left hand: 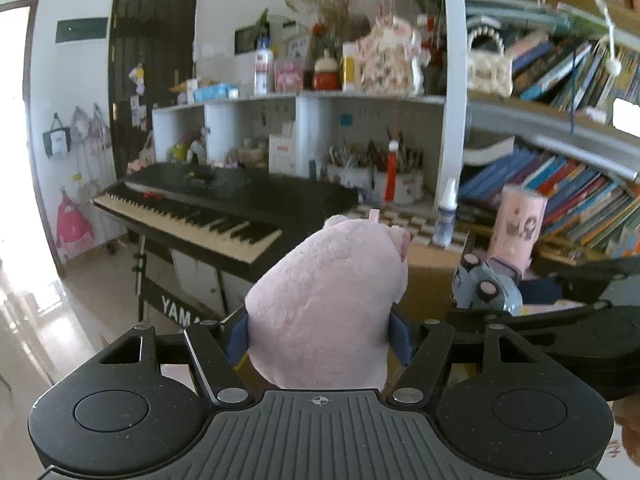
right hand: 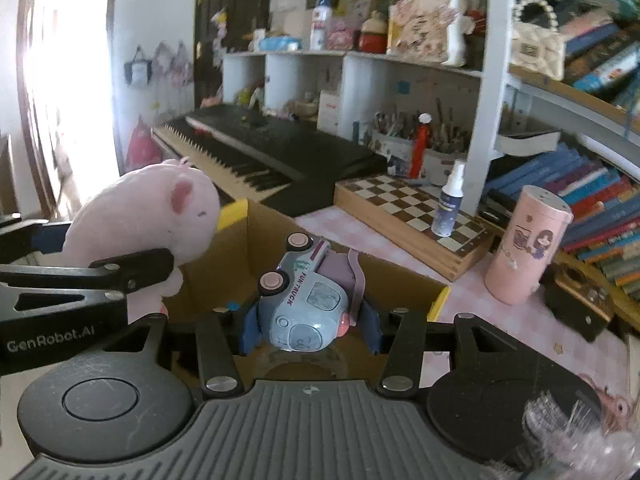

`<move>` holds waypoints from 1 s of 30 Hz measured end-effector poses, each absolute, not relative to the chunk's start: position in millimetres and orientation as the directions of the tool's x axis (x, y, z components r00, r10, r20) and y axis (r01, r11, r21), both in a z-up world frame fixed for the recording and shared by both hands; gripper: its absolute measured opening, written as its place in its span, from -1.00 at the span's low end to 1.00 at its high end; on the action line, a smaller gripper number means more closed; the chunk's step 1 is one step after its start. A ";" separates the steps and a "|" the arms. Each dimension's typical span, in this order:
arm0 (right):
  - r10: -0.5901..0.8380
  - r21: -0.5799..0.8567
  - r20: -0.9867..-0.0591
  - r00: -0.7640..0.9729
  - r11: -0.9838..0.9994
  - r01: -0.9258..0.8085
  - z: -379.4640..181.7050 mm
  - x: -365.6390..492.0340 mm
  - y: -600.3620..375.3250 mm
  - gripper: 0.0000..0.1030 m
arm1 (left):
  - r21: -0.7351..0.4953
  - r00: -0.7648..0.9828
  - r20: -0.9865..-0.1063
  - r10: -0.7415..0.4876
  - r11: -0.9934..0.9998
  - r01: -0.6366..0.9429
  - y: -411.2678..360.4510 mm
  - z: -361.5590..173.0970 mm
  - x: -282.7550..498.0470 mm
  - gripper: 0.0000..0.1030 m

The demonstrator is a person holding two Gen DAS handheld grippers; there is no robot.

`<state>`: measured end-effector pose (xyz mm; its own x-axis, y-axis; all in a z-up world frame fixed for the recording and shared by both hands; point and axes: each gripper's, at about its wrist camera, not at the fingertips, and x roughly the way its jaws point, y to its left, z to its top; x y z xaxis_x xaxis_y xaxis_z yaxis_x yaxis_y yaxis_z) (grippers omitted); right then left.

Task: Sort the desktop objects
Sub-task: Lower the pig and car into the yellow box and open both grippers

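the left tongs (left hand: 318, 330) clamp a soft, fuzzy, rounded pink plush pig (left hand: 332, 300), its long axis running away from the camera, ears far. the right tongs (right hand: 310, 326) pinch a smooth, glossy blue plastic toy truck (right hand: 308, 300) tipped on its side, pink wheels left, its length pointing forward. both hang over an open cardboard box (right hand: 400, 292) on the pink checked surface (right hand: 472, 308). beyond stand a pink cylinder (right hand: 528, 248), a spray bottle (right hand: 448, 208) on a wooden chessboard (right hand: 400, 208), and a black keyboard (right hand: 260, 144).
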<state>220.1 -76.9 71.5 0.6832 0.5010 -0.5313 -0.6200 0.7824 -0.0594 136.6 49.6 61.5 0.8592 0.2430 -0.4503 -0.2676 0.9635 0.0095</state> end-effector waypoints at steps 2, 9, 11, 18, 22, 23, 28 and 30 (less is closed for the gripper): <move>0.490 -0.086 -0.555 0.672 0.770 -0.632 64.4 231.6 -71.1 -0.09 | 0.014 0.843 -0.477 0.249 0.961 -0.276 51.5 55.3 145.5 0.32; 0.475 -0.159 -0.602 0.642 0.717 -0.679 51.1 252.9 -53.9 -0.09 | 0.032 0.779 -0.568 0.266 0.953 -0.301 57.1 36.6 164.6 0.33; 0.472 -0.173 -0.622 0.625 0.695 -0.698 46.4 256.8 -48.9 -0.09 | 0.042 0.764 -0.587 0.266 0.953 -0.300 56.9 31.4 166.2 0.33; 0.446 -0.201 -0.694 0.565 0.634 -0.747 28.9 267.5 -37.1 -0.09 | 0.059 0.739 -0.623 0.256 0.958 -0.282 54.4 19.8 168.3 0.35; 0.435 -0.203 -0.716 0.547 0.619 -0.758 26.5 270.1 -33.7 -0.09 | 0.093 0.732 -0.627 0.268 0.958 -0.271 49.9 17.6 170.8 0.38; 0.428 -0.204 -0.724 0.541 0.616 -0.761 25.9 271.3 -32.3 -0.09 | 0.099 0.730 -0.628 0.270 0.958 -0.269 49.2 17.5 171.1 0.42; 0.407 -0.208 -0.741 0.533 0.616 -0.760 24.9 273.4 -31.8 -0.10 | 0.101 0.739 -0.623 0.257 0.963 -0.250 47.3 19.5 168.9 0.49; 0.409 -0.213 -0.735 0.542 0.619 -0.756 26.0 272.7 -32.8 -0.04 | 0.097 0.755 -0.604 0.255 0.964 -0.247 45.9 22.8 164.6 0.52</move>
<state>272.7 -32.8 26.0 0.5417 0.4086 -0.7346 -0.7558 0.6193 -0.2128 164.6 45.9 22.8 0.7555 0.2550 -0.6035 -0.2475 0.9640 0.0975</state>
